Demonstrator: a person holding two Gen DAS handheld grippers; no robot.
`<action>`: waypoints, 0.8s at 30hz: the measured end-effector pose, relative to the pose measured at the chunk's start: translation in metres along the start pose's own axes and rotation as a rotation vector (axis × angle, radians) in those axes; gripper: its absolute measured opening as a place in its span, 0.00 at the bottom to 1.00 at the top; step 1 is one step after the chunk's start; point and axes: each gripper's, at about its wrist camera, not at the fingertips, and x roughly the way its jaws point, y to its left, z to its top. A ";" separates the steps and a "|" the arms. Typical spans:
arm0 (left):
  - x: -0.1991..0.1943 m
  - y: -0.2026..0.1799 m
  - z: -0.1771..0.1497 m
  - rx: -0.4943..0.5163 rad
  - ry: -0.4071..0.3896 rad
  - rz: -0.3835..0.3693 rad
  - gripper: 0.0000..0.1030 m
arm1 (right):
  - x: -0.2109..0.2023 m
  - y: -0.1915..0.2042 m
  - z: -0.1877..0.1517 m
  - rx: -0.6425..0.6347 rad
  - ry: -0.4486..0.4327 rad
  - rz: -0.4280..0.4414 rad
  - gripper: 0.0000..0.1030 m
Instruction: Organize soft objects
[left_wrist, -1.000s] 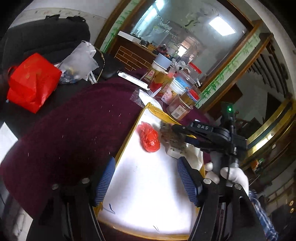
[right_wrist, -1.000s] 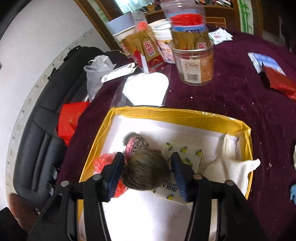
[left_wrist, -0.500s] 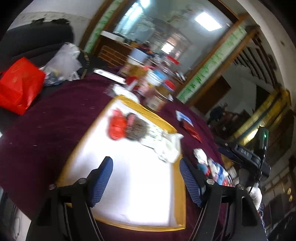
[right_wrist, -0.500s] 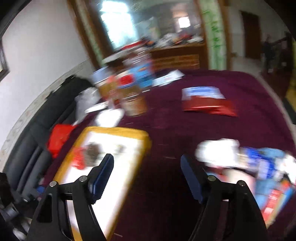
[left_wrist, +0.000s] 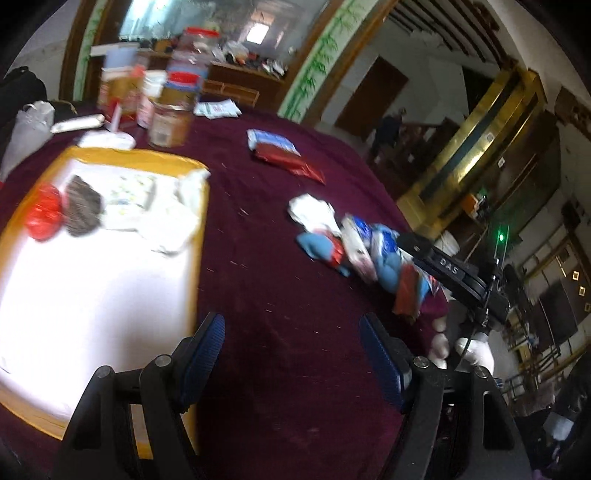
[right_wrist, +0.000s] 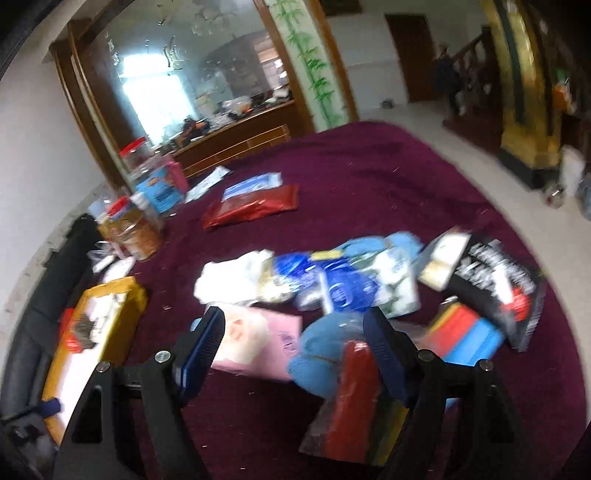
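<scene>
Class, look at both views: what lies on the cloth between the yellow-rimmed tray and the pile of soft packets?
Only bare maroon cloth separates the tray from the pile; the left wrist view shows it best.

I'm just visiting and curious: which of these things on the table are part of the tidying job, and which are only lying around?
Part of the job:
yellow-rimmed tray
grey fuzzy item and red item in it
pile of soft packets
blue plush

Just lying about:
jars
red pouch
black packet

Both grippers, left (left_wrist: 291, 354) and right (right_wrist: 293, 345), gape (fingers empty).
</scene>
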 end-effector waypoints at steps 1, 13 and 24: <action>0.003 -0.004 -0.001 0.002 0.007 0.004 0.76 | 0.004 0.001 0.001 0.011 0.022 0.053 0.74; 0.026 -0.023 -0.005 0.022 0.047 0.069 0.76 | 0.058 0.029 0.002 -0.096 0.216 0.207 0.77; 0.051 -0.022 0.011 0.019 0.073 0.093 0.76 | 0.036 -0.012 0.007 0.131 0.198 0.539 0.77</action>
